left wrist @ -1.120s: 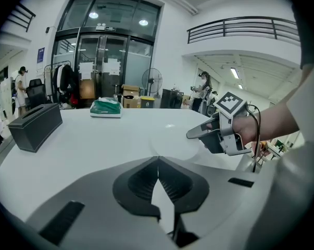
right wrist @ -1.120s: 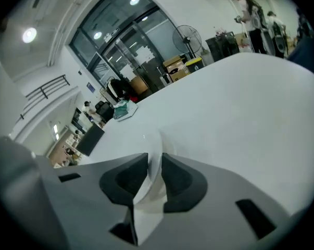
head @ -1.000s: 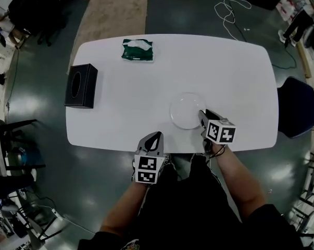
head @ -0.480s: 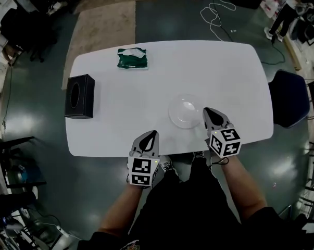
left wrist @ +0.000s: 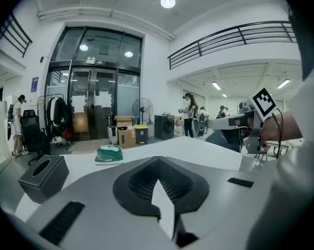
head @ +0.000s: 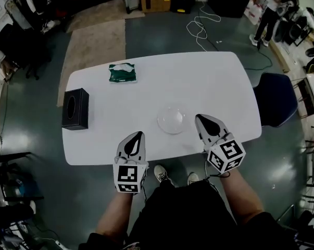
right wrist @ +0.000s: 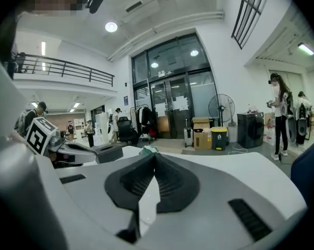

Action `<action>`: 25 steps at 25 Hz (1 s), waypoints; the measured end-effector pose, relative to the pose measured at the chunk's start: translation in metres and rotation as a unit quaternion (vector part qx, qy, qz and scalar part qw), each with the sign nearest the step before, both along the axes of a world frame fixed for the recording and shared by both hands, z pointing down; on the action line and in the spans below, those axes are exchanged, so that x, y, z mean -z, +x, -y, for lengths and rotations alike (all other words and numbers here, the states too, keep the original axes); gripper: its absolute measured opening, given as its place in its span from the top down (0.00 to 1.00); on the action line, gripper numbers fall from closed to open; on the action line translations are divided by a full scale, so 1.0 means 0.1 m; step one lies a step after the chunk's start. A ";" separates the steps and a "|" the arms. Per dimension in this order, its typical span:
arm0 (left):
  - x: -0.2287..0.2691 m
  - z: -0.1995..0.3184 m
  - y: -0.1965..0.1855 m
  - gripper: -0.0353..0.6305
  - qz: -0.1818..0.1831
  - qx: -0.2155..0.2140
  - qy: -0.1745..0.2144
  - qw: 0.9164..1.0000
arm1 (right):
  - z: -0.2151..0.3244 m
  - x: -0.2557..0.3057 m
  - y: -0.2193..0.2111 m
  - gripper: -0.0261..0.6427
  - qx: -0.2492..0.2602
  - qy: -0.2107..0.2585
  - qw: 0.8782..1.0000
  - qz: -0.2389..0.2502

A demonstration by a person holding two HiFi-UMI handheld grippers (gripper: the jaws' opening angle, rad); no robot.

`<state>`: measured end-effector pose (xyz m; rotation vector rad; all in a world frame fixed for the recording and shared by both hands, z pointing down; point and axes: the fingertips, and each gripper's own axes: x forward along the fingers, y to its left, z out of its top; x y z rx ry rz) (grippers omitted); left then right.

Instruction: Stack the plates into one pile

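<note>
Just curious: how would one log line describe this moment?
left gripper: shut, empty | right gripper: shut, empty | plates: resting on table

The table (head: 198, 82) has a white, smooth top with a soft shine. The plates (head: 172, 121) look like clear glass or clear plastic, and glossy. The box (head: 75, 109) is black and matt. The green packet (head: 122, 73) seems to be thin, shiny plastic film. The floor (head: 37, 139) is dark, polished and reflects the lamps, while the rug (head: 91, 48) is beige, rough-looking cloth. The left gripper (head: 138, 135) and the right gripper (head: 199, 118) have matt grey plastic shells with black ribbed pads (left wrist: 141, 181).
</note>
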<state>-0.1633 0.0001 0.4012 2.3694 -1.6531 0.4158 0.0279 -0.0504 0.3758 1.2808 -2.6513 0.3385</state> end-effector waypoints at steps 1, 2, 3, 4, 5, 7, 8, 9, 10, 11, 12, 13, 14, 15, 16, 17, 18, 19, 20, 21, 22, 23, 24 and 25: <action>0.06 -0.03 0.02 0.92 0.002 0.007 0.007 1.000 | -0.03 0.06 0.02 0.93 0.008 0.007 1.000 0.000; 0.12 -0.06 0.04 0.92 0.003 0.015 0.012 1.000 | -0.07 0.10 0.04 0.93 0.017 0.013 1.000 -0.001; 0.16 -0.10 0.07 0.92 0.004 0.023 0.016 1.000 | -0.10 0.14 0.07 0.93 0.026 0.018 1.000 -0.002; 0.19 -0.14 0.12 0.92 0.005 0.029 0.018 0.999 | -0.13 0.17 0.11 0.93 0.033 0.021 0.999 -0.001; 0.20 -0.18 0.18 0.92 0.005 0.035 0.019 0.999 | -0.17 0.19 0.15 0.93 0.040 0.023 0.999 0.001; 0.20 -0.30 0.31 0.92 -0.004 0.047 0.014 0.999 | -0.25 0.20 0.25 0.93 0.052 0.023 0.998 0.009; 0.19 -0.36 0.37 0.92 -0.014 0.054 0.010 0.998 | -0.29 0.19 0.29 0.93 0.058 0.022 0.998 0.014; 0.17 -0.43 0.44 0.92 -0.025 0.060 0.005 0.998 | -0.34 0.17 0.34 0.93 0.063 0.020 0.998 0.018; 0.15 -0.49 0.52 0.92 -0.033 0.066 0.002 0.997 | -0.39 0.15 0.39 0.93 0.069 0.018 0.997 0.021; 0.13 -0.56 0.60 0.92 -0.038 0.071 -0.001 0.997 | -0.44 0.13 0.45 0.93 0.075 0.017 0.997 0.023; 0.12 -0.63 0.70 0.92 -0.039 0.075 -0.003 0.996 | -0.49 0.12 0.50 0.93 0.082 0.016 0.996 0.024; 0.12 -0.70 0.79 0.92 -0.039 0.078 -0.004 0.996 | -0.55 0.11 0.56 0.93 0.087 0.014 0.996 0.024; 0.12 -0.77 0.89 0.92 -0.037 0.080 -0.003 0.996 | -0.60 0.11 0.63 0.93 0.093 0.012 0.995 0.024; 0.13 -0.83 0.98 0.92 -0.033 0.081 -0.002 0.996 | -0.65 0.10 0.68 0.93 0.098 0.011 0.995 0.025; 0.14 -0.89 1.07 0.92 -0.027 0.082 0.000 0.996 | -0.69 0.10 0.73 0.93 0.103 0.010 0.994 0.024; 0.15 -0.95 1.14 0.92 -0.020 0.083 0.003 0.996 | -0.74 0.10 0.77 0.93 0.108 0.010 0.994 0.024; 0.17 -1.00 1.19 0.92 -0.013 0.084 0.007 0.996 | -0.78 0.09 0.79 0.93 0.114 0.010 0.993 0.024; 0.18 -1.05 1.24 0.92 -0.008 0.085 0.011 0.996 | -0.81 0.08 0.80 0.93 0.119 0.010 0.993 0.025; 0.19 -1.10 1.28 0.92 -0.005 0.087 0.015 0.996 | -0.85 0.07 0.81 0.93 0.123 0.009 0.992 0.026; 0.20 -1.14 1.31 0.92 -0.005 0.089 0.019 0.996 | -0.87 0.06 0.82 0.93 0.128 0.009 0.991 0.027; 0.19 -1.17 1.33 0.92 -0.006 0.093 0.021 0.995 | -0.90 0.06 0.83 0.94 0.132 0.009 0.991 0.029; 0.19 -1.21 1.35 0.92 -0.007 0.097 0.023 0.995 | -0.93 0.05 0.83 0.93 0.137 0.010 0.990 0.030; 0.18 -1.24 1.37 0.92 -0.008 0.100 0.024 0.995 | -0.97 0.04 0.84 0.93 0.141 0.011 0.989 0.030; 0.17 -1.27 1.39 0.92 -0.009 0.103 0.025 0.994 | -1.00 0.04 0.85 0.94 0.145 0.011 0.989 0.030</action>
